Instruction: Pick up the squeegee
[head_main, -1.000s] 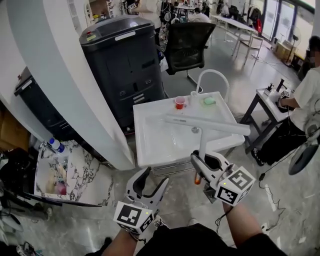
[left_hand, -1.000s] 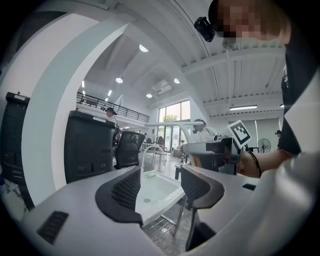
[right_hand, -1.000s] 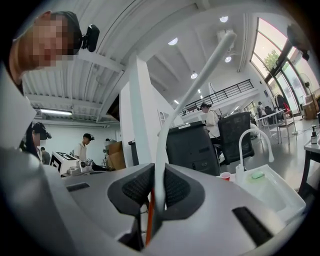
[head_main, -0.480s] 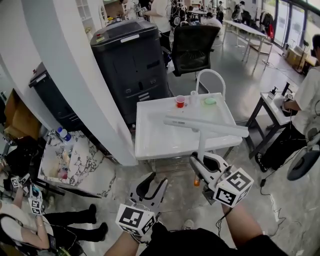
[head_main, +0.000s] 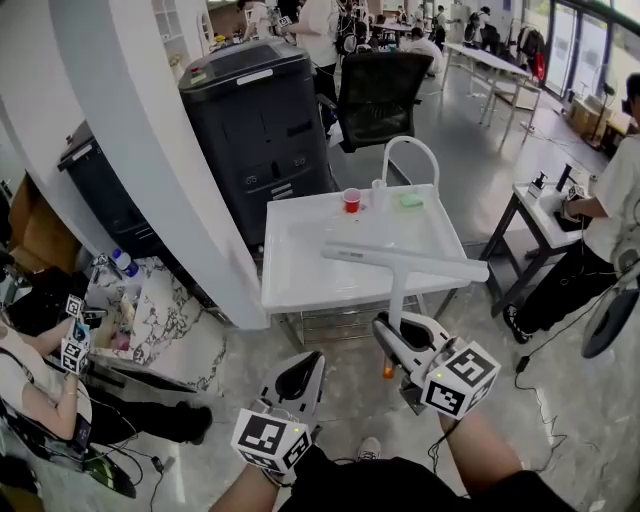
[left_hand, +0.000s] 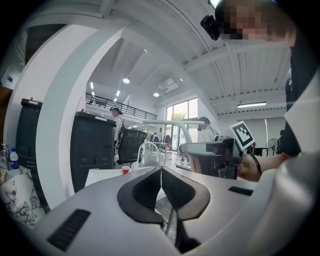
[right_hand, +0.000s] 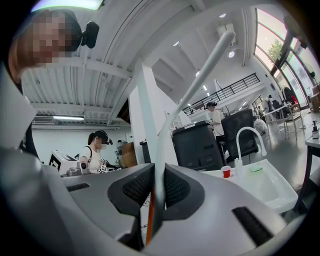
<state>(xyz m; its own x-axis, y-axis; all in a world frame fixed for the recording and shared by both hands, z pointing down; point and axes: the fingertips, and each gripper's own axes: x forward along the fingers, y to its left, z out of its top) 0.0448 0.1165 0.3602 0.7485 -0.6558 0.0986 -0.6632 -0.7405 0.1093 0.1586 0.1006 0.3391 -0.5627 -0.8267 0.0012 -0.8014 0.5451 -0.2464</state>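
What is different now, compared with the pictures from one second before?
The left gripper has just closed its jaws, wide open a second ago; nothing is between them. The right gripper stays shut on the squeegee handle, blade above the white sink.

The lower end of the squeegee (head_main: 405, 262) is hidden between the jaws of the right tool (head_main: 398, 326). A green thing (head_main: 411, 200) on the white bench (head_main: 300, 272) is too small to tell. The standing person (head_main: 612, 215) at the right edge and the seated person (head_main: 35, 395) at lower left are cut off by the frame.
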